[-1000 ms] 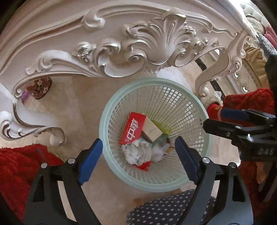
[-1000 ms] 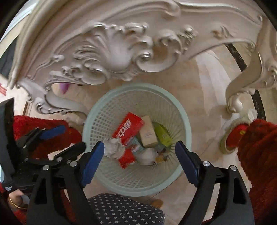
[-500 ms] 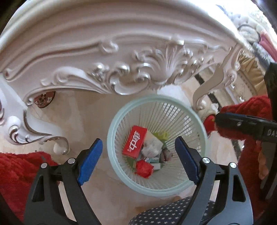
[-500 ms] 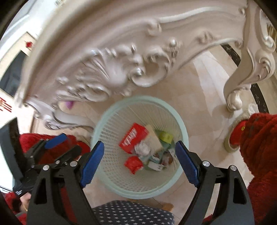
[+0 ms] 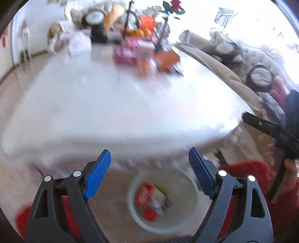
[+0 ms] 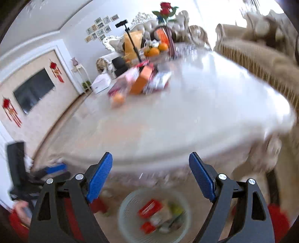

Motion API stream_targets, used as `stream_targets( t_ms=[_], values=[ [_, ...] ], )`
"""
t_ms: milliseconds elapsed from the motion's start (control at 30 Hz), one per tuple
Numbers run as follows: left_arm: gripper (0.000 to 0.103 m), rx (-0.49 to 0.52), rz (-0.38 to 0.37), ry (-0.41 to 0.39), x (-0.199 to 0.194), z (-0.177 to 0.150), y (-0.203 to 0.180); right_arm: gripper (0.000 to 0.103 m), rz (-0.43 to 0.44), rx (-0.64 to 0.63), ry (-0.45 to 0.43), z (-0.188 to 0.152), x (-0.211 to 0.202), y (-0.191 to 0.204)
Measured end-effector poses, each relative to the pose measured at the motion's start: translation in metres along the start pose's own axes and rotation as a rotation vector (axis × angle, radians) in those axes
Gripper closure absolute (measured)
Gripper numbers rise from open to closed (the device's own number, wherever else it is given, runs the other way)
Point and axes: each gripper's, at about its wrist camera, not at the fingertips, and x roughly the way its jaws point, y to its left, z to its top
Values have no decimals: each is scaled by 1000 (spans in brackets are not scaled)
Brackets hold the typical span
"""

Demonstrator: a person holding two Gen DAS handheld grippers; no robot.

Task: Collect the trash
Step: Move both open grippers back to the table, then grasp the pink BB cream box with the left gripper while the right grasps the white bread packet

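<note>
The waste basket (image 5: 186, 220), pale green and latticed, stands on the floor below the near edge of the table (image 5: 115, 115). It shows low in both wrist views, between and beyond the fingers of each gripper. Inside it lies the collected trash: a red carton (image 6: 149, 206), a smaller red wrapper (image 6: 147, 227), a yellow-green packet (image 6: 174, 208) and some pale crumpled pieces. Both views are smeared, so the finer items in the basket cannot be told apart with confidence.

The left gripper (image 5: 149, 172) stands released, its blue pads wide apart with nothing between them. The right gripper (image 6: 150, 172) is likewise spread wide and carries nothing. Neither touches the basket. From the right wrist view the left gripper appears at the lower left edge, with part of a hand (image 6: 20, 208) behind it; from the left wrist view the black body of the right gripper reaches in at the right edge.

The table top is white and glossy, bare across its near half. At its far end sits a cluster of goods: an orange box (image 6: 142, 81), pink packaging (image 5: 129, 52), oranges (image 6: 155, 49) and a vase of red roses (image 6: 166, 8). A loose orange (image 6: 117, 99) lies nearer on the top. Red fabric (image 5: 250, 172) shows low on both sides of the views. A sofa (image 6: 257, 56) with a fringed beige cover runs along the right side of the table, and a wall-mounted television (image 6: 33, 90) hangs to the left.
</note>
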Motion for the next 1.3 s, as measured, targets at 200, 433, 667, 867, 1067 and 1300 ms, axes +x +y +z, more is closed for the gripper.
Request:
stream_targets(
  t_ms=[200, 433, 667, 867, 1067, 1300],
  values=[
    [20, -74, 89, -27, 33, 81, 36, 23, -48, 18, -34, 56, 39, -7],
    [20, -166, 172, -7, 95, 163, 76, 23, -179, -33, -23, 124, 109, -24],
    [20, -182, 165, 51, 154, 206, 81, 23, -180, 4, 33, 157, 153, -42],
    [20, -167, 136, 71, 186, 220, 73, 23, -174, 22, 38, 164, 166, -49],
    [20, -183, 85, 82, 199, 231, 70, 23, -167, 19, 43, 168, 175, -50],
    [19, -176, 82, 122, 223, 246, 66, 23, -130, 36, 69, 177, 186, -54]
  ],
)
